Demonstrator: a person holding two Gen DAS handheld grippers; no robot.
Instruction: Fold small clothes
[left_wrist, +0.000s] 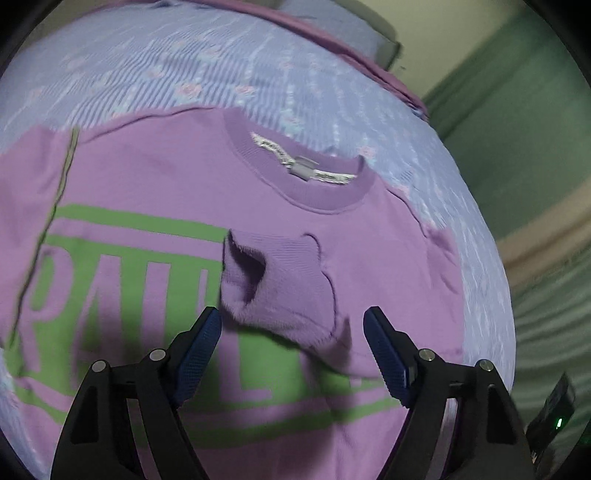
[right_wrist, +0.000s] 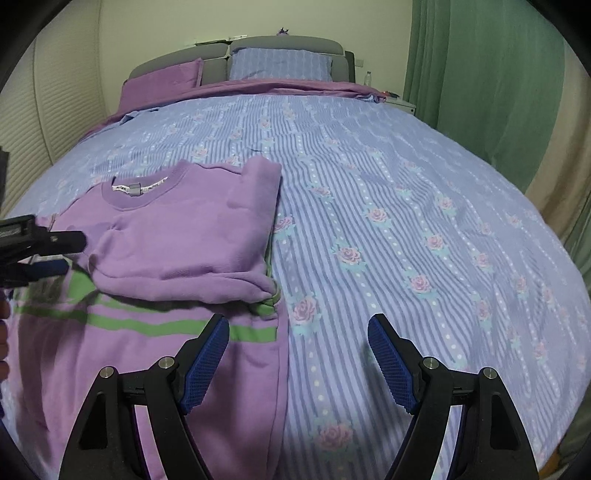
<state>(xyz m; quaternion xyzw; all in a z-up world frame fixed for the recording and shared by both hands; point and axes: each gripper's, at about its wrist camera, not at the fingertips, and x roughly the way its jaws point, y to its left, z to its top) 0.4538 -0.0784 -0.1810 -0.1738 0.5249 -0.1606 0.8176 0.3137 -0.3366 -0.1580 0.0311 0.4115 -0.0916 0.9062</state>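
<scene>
1. The sweatshirt (right_wrist: 177, 236) is laid on the bed (right_wrist: 406, 221), toward its left edge, with the collar (right_wrist: 144, 192) turned to the head end.
2. One sleeve (right_wrist: 184, 266) is folded across the chest.
3. Two pillows (right_wrist: 280, 64) are set side by side at the head end, behind the sweatshirt.
4. A curtain (right_wrist: 480, 74) is hung beyond the right edge.

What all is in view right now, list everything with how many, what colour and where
sweatshirt: one, purple with green print, on bed's near left, both sleeves folded in
bedspread: one, blue striped with roses, covering the bed
pillows: two, one blue, one purple, at the headboard
headboard: one, grey, far end
curtain: green, right wall
bottle: one, clear, far right beside bed
left gripper: black, blue pads, open above sleeve cuff
right gripper: black, blue pads, open over sweatshirt's edge
</scene>
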